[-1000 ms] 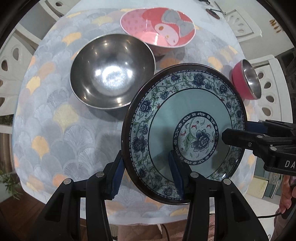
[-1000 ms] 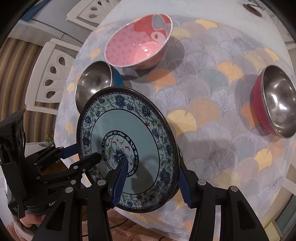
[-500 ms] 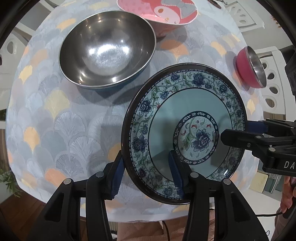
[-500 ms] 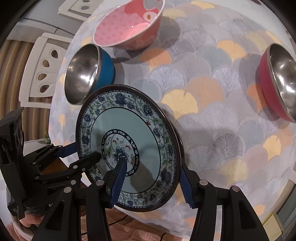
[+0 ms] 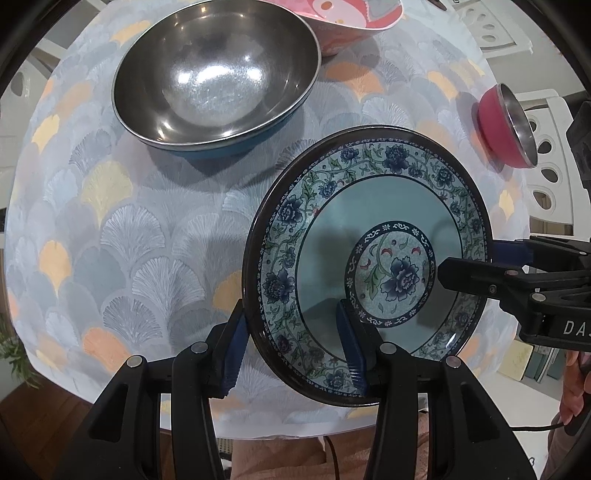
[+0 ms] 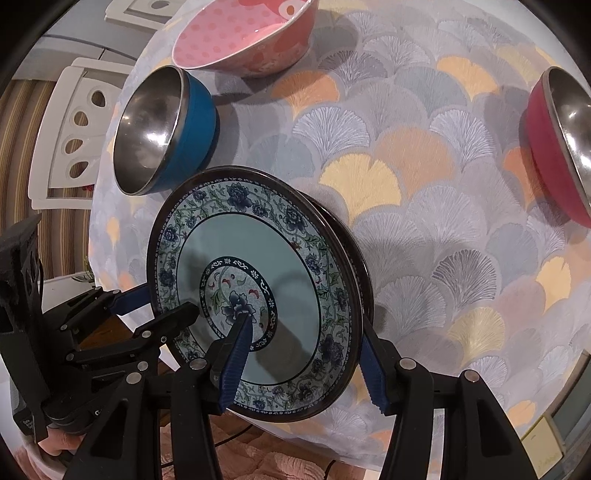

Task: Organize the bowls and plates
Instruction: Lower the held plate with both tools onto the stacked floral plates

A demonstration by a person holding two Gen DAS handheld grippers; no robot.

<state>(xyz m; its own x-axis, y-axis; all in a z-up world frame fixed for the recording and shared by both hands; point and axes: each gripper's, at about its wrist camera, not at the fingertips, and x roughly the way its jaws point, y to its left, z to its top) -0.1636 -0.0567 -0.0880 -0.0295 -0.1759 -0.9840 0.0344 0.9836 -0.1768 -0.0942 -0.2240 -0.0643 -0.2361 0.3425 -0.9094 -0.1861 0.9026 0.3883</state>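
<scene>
Being carried over the worktop (image 5: 155,236) by both grippers at once, the floral plate (image 5: 369,236) is seen in the lower right of the left wrist view and in the lower centre of the right wrist view. The left gripper (image 5: 291,347) is being kept clamped on the plate's near rim, one pad under the dark outer edge and one on the pale blue well. The right gripper (image 6: 306,362) is straddling the opposite rim, and its jaws are being eased apart slightly with the rim between them; whether its pads are pressing cannot be told. In the right wrist view a second dark rim is showing just behind the plate, so it may be a stack of two that is being held, though this cannot be confirmed.

The sorting is judged to be at an early stage: nothing is yet being nested or stacked on the cloth. The blue steel bowl (image 5: 218,74) is sitting alone in the upper left of the left wrist view, the pink cartoon bowl (image 5: 354,18) just beyond it at the top edge, and the red steel bowl (image 5: 506,125) well apart at the upper right. The plate still has to be set down and the three bowls gathered.

The plate is glazed, with a dark rim, a band of blue peonies and green vines, a plain pale blue ring and a flowered centre medallion
</scene>
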